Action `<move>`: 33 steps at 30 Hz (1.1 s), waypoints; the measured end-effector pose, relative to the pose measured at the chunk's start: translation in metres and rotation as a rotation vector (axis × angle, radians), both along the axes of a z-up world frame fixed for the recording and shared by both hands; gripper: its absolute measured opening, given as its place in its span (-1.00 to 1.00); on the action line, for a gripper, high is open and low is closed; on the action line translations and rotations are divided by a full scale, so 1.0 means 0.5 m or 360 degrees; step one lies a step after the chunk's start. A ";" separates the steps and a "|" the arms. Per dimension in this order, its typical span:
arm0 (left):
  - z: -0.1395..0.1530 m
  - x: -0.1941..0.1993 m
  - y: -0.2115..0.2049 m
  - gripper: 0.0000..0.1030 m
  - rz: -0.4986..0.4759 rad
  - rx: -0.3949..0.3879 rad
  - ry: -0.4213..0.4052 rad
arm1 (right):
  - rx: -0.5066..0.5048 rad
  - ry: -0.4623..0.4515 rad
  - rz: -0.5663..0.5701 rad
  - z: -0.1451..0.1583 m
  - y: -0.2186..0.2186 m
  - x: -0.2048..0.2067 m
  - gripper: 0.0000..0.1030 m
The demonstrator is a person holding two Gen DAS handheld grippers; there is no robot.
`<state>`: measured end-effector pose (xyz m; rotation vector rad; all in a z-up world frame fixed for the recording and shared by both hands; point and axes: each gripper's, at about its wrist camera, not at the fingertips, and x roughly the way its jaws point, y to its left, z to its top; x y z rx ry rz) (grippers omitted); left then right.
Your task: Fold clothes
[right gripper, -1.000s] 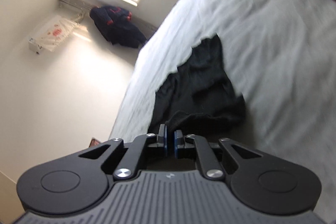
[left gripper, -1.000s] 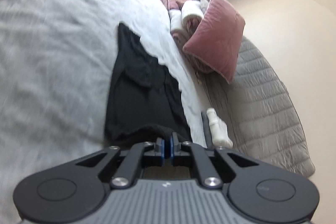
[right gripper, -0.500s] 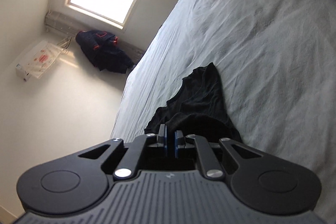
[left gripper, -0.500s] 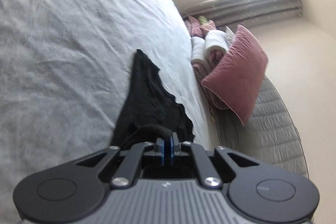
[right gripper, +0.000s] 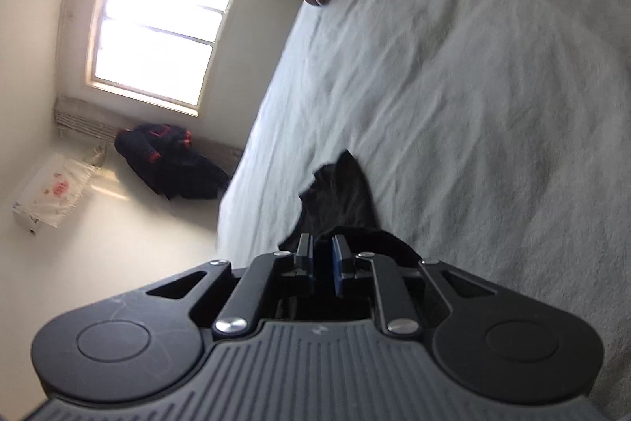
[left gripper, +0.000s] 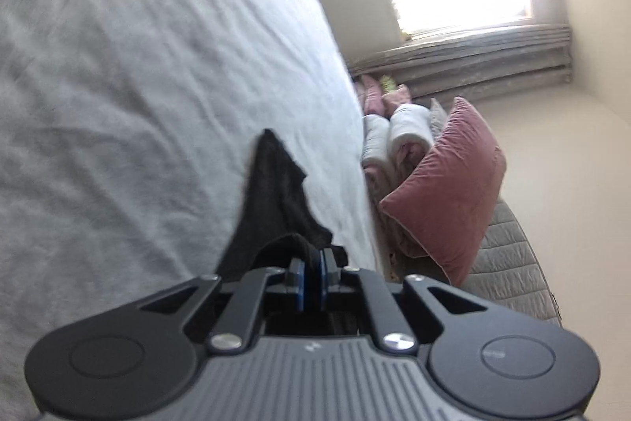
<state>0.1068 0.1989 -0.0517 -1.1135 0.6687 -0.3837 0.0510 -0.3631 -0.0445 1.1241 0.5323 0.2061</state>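
Note:
A black garment [left gripper: 276,200] lies on the light grey bed sheet [left gripper: 138,85] and runs away from the fingers in both views. My left gripper [left gripper: 311,271] is shut on its near edge, with black cloth bunched between the blue pads. My right gripper [right gripper: 323,257] holds another part of the same garment [right gripper: 339,196]; its jaws show a narrow gap with cloth at the tips. The garment's far end tapers to a point on the sheet. The part under the grippers is hidden.
A pink cushion [left gripper: 445,196] leans against rolled white and pink bedding [left gripper: 394,137] and a grey quilt [left gripper: 512,271] beside the bed. A bright window [right gripper: 161,30] is on the far wall. Dark clothes [right gripper: 169,160] and a white box [right gripper: 51,192] lie on the floor.
Both grippers have lifted and pulled the garment's near edge along the bed. Less of the garment lies flat now, and it has drawn into a narrow pointed strip. The right jaws have parted slightly.

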 end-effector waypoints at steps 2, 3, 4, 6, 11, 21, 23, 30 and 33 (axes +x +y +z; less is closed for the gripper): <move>0.015 -0.007 -0.005 -0.81 0.0014 0.0059 -0.0045 | -0.0065 -0.0043 -0.0005 0.019 0.001 -0.010 -0.56; 0.020 -0.010 -0.005 -0.70 0.0030 0.0093 -0.0055 | -0.0128 -0.0054 0.0004 0.028 0.006 -0.015 -0.39; 0.025 -0.014 -0.004 -0.55 0.0040 0.0168 -0.0049 | -0.0192 -0.0065 0.0012 0.037 0.011 -0.019 -0.29; 0.036 -0.021 -0.003 -0.29 0.0061 0.0318 -0.0036 | -0.0331 -0.0060 0.0031 0.049 0.026 -0.025 -0.20; 0.076 -0.014 -0.021 -0.15 -0.0064 0.0888 0.0038 | -0.1083 -0.0035 0.0245 0.105 0.081 -0.008 -0.19; 0.102 0.015 -0.108 0.28 -0.0626 0.1547 -0.0359 | -0.1933 -0.0306 0.0948 0.074 0.232 -0.008 -0.02; 0.093 0.027 -0.117 0.28 -0.0641 0.1548 -0.0410 | -0.2049 -0.0322 0.1045 0.056 0.256 -0.005 -0.02; 0.053 0.062 -0.113 -0.13 -0.0587 0.1333 -0.0400 | -0.2374 -0.0442 0.1139 0.014 0.296 0.011 -0.29; 0.034 0.068 -0.104 -0.76 -0.0528 0.1182 -0.0369 | -0.2270 -0.0421 0.1111 0.021 0.288 0.039 -0.87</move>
